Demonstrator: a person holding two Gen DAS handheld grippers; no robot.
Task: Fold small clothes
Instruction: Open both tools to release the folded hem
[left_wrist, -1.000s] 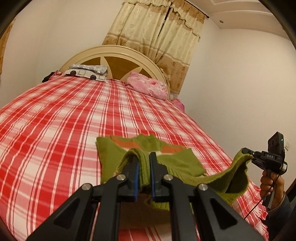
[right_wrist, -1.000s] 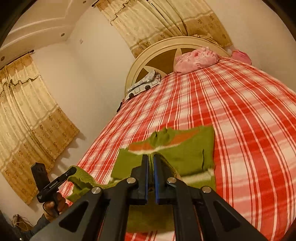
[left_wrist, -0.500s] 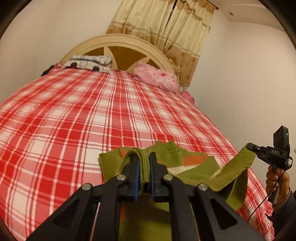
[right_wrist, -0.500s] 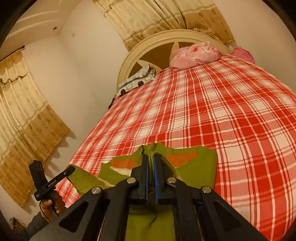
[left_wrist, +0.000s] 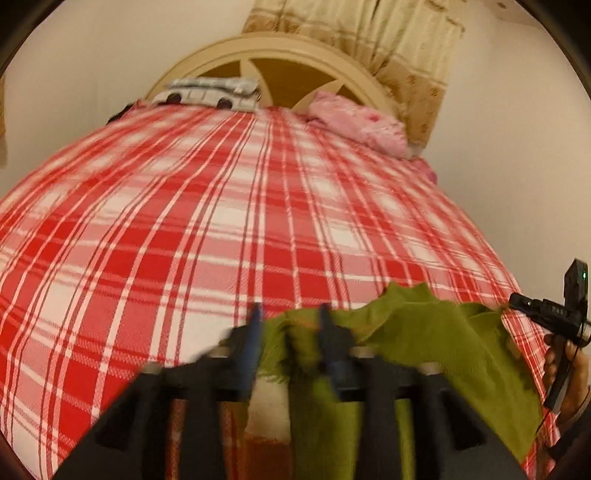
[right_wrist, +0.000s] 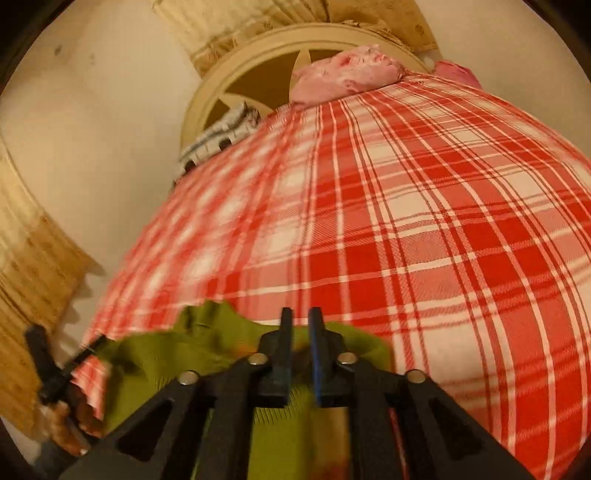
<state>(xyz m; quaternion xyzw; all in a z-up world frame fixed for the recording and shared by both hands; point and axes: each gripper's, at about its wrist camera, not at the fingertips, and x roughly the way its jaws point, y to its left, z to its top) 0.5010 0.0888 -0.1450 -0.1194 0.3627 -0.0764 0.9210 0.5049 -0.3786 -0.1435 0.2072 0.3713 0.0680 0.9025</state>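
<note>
Left wrist view first: the left tongs have just been opening, and the jaws now stand well apart with a bunched fold of the green sweater between them, cloth lying against the right-hand finger though no longer pinched, as far as the blur lets me judge. Over to the right wrist view, and the right tongs have just been opening too, a narrower gap here, the fingers standing over the green knit without squeezing it. The sweater lies doubled over on the bed, close under both cameras at the near end of the red-and-white checked bedspread, orange and cream bands showing just beneath the jaws. At the far right of the left view a hand grips the other tool's handle beside the sweater's edge. Further out, a pink pillow and a folded grey-and-white cloth sit by the curved cream headboard, with patterned beige curtains behind.
</note>
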